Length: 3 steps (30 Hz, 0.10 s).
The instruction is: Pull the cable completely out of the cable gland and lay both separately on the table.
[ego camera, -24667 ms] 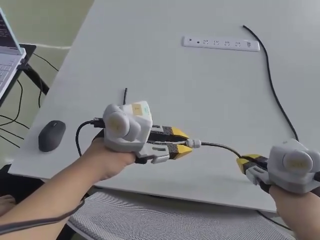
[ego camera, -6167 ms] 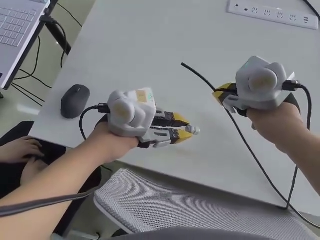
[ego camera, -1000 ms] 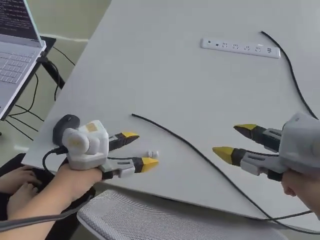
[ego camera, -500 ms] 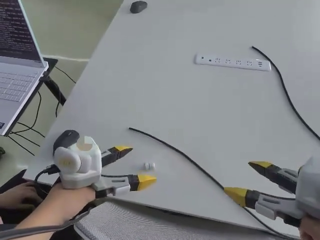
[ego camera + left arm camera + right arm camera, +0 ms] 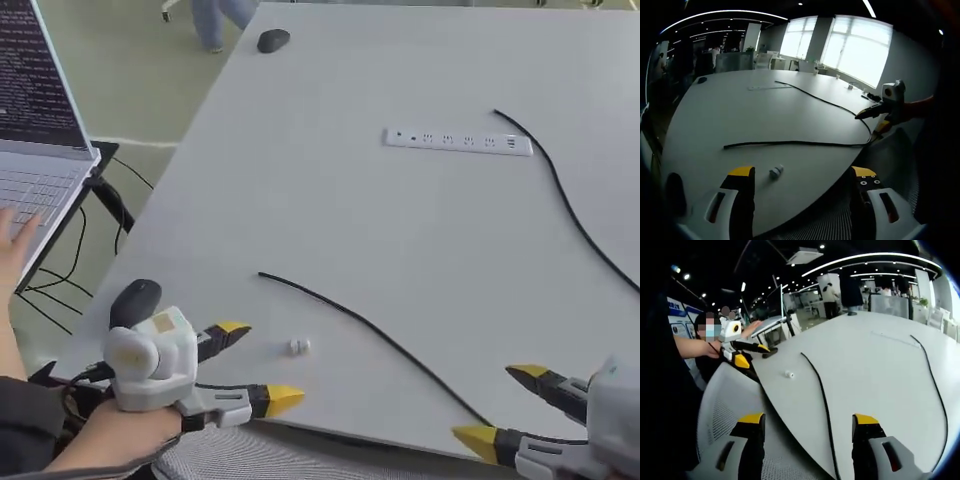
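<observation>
Left tool (image 5: pixel 262 363) and right tool (image 5: pixel 497 405) hover level, jaws spread wide; thin black cable (image 5: pixel 370 325) and small white gland (image 5: pixel 298 347) lie apart.

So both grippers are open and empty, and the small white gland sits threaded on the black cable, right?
No. The head view shows the gland off the cable, lying alone on the table beside it, not touching. The left gripper and right gripper are open and empty, as stated.

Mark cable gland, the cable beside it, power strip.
cable gland (image 5: pixel 298 347), head view, middle of its white body.
cable (image 5: pixel 362 320), head view, midway along its length.
power strip (image 5: pixel 458 141), head view, centre of its top face.
</observation>
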{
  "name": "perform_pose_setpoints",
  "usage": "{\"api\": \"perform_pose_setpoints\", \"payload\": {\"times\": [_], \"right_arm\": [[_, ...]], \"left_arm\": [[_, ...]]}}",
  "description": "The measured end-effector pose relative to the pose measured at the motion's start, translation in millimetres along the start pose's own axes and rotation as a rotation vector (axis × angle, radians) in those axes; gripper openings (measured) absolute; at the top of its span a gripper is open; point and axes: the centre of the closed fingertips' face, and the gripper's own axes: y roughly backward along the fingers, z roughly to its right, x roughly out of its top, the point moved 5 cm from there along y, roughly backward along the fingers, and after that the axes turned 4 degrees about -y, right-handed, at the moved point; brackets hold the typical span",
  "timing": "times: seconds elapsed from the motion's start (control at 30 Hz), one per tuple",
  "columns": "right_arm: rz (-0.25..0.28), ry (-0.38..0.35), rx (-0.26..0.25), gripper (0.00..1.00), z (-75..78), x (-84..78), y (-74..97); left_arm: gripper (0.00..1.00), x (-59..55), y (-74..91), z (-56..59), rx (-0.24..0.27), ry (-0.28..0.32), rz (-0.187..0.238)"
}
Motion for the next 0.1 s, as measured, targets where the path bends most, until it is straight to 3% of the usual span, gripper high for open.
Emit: {"api": "perform_pose_setpoints", "payload": {"times": [0.1], "right_arm": [[-0.015, -0.013, 0.003, 0.74, -2.4, -1.2, -2.7]], "left_arm": [[0.79, 0.2, -0.2, -1.9, 0.003, -0.001, -0.003]]}}
